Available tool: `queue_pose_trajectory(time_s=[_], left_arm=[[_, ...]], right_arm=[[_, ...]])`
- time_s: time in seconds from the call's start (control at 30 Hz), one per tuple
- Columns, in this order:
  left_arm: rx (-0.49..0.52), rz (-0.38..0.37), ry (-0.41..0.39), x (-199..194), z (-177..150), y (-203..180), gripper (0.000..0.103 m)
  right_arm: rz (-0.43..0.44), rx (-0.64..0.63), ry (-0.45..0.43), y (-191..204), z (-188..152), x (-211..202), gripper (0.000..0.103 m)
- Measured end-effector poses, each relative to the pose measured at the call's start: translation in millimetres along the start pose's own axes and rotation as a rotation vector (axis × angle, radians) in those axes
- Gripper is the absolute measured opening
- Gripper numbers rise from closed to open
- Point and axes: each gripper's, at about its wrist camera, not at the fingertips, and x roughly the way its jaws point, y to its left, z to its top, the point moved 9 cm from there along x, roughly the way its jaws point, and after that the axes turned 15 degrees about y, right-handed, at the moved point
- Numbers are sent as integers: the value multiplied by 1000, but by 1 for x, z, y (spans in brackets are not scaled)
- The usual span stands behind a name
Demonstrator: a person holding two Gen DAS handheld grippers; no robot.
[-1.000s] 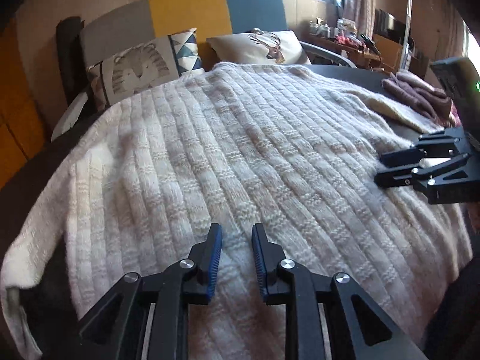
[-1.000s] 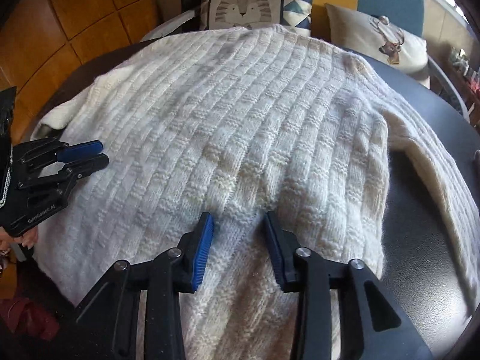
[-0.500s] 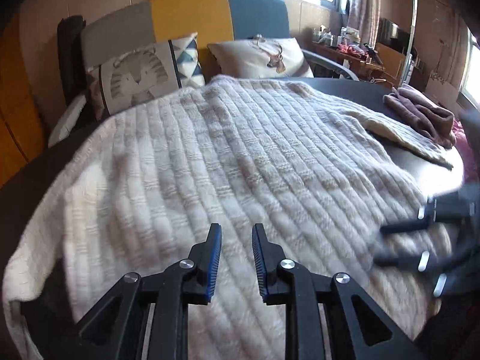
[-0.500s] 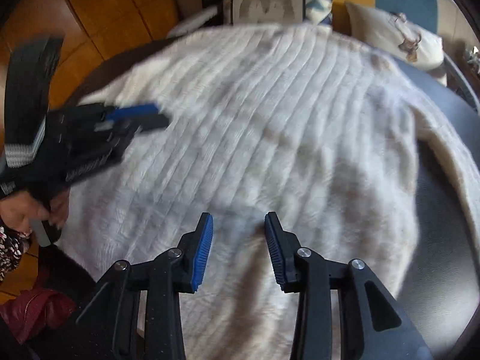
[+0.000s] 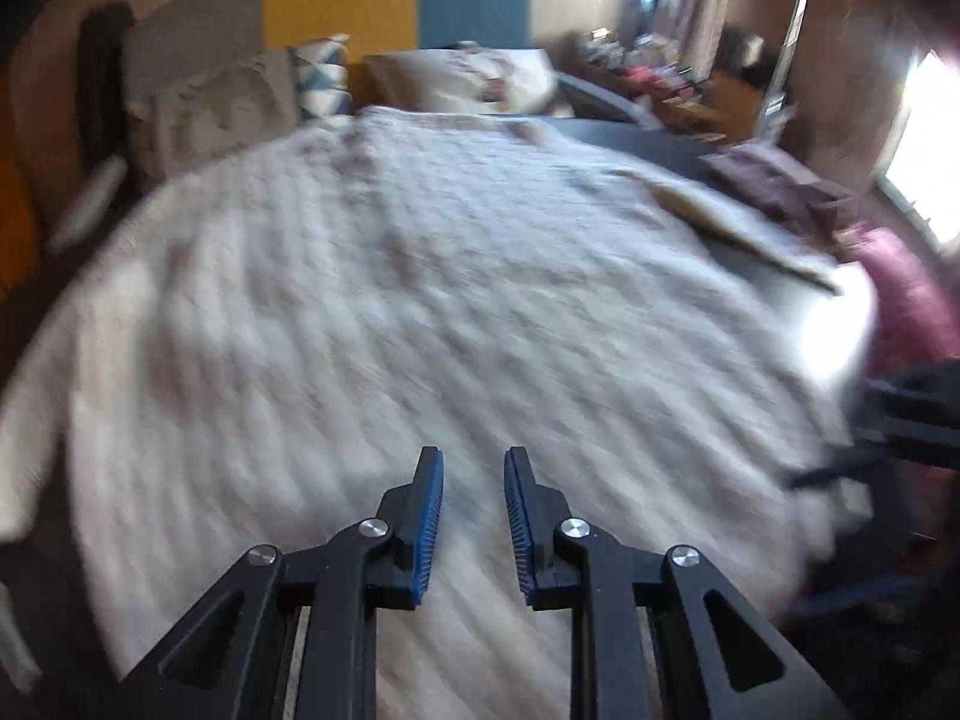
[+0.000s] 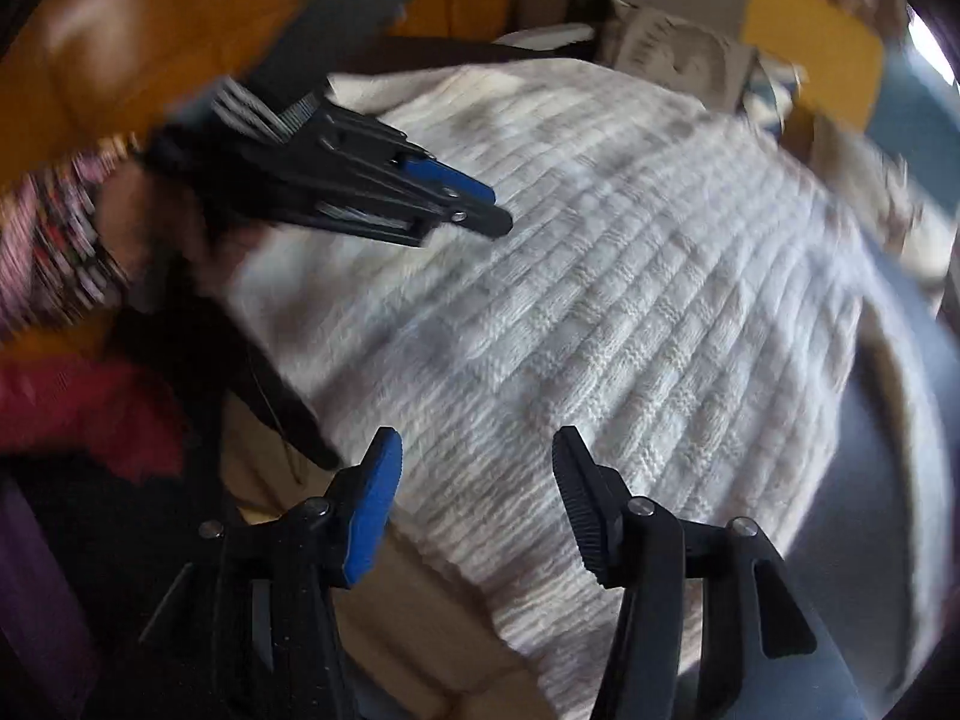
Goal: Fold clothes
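A cream knitted sweater (image 5: 420, 300) lies spread flat over a dark round table (image 6: 870, 510); it also shows in the right wrist view (image 6: 600, 300). My left gripper (image 5: 473, 468) hovers over the sweater's near part, its jaws a narrow gap apart and empty; it also shows in the right wrist view (image 6: 480, 204) over the sweater's left side. My right gripper (image 6: 477, 450) is open wide and empty, at the sweater's near hem by the table edge; it shows blurred at the right in the left wrist view (image 5: 840, 462).
A sofa with patterned cushions (image 5: 216, 102) stands behind the table. A folded mauve garment (image 5: 780, 180) lies at the table's far right. One sweater sleeve (image 5: 738, 228) trails right. Wooden panelling (image 6: 120, 30) and a red cloth (image 6: 78, 402) are at the left.
The right gripper has pulled back toward the sweater's near hem, turned left and opened wider. The left gripper has shifted a little over the sweater. Both views are motion-blurred.
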Motion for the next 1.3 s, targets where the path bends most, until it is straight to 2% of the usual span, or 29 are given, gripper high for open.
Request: queue_pose_trajectory(time_s=[0.13,0.2,0.33,0.37,0.4,0.43,0.5,0.67,0.8,0.9,1.0,1.03,1.1,1.2,1.23,1.3], left_arm=[[39,-63,12,-8,-33,-28,21],[41,-63,25,-6,-42,-33,21],[22,-51,65,4,-52,-34,21],[13,-56,71,4,-52,-33,21],[5,-61,77,5,-51,-33,21],[4,-63,75,4,-51,-33,21],[7,-63,65,-2,-51,-33,21],[6,-60,49,-8,-50,-32,21],[3,-57,69,-1,-45,-29,21],[11,-43,69,0,-35,-28,21],[5,-39,36,-9,-21,-27,21],[-2,-37,18,-13,-15,-25,21],[-8,-10,3,-12,-6,-22,21],[-16,-25,17,-2,3,-23,21],[-7,-46,34,3,3,-27,21],[26,-66,80,14,-2,-37,21]], right_arm=[[-72,-52,46,6,-6,9,56],[-97,-89,64,9,-13,10,56],[-222,-145,83,7,-17,21,53],[-221,-140,76,6,-19,19,44],[-207,-121,65,4,-19,16,19],[-184,-94,52,1,-18,12,10],[-147,-66,30,-4,-17,6,7],[-60,-76,12,2,-27,-4,7],[-63,-155,52,13,-31,8,7],[-43,-165,57,13,-31,16,7],[-23,-157,38,9,-32,6,14],[1,-136,25,6,-31,-1,18],[79,-64,-23,-5,-27,-19,18],[255,129,-161,-36,-10,-44,19],[260,201,-175,-51,-6,-43,19],[217,337,-157,-80,0,-32,19]])
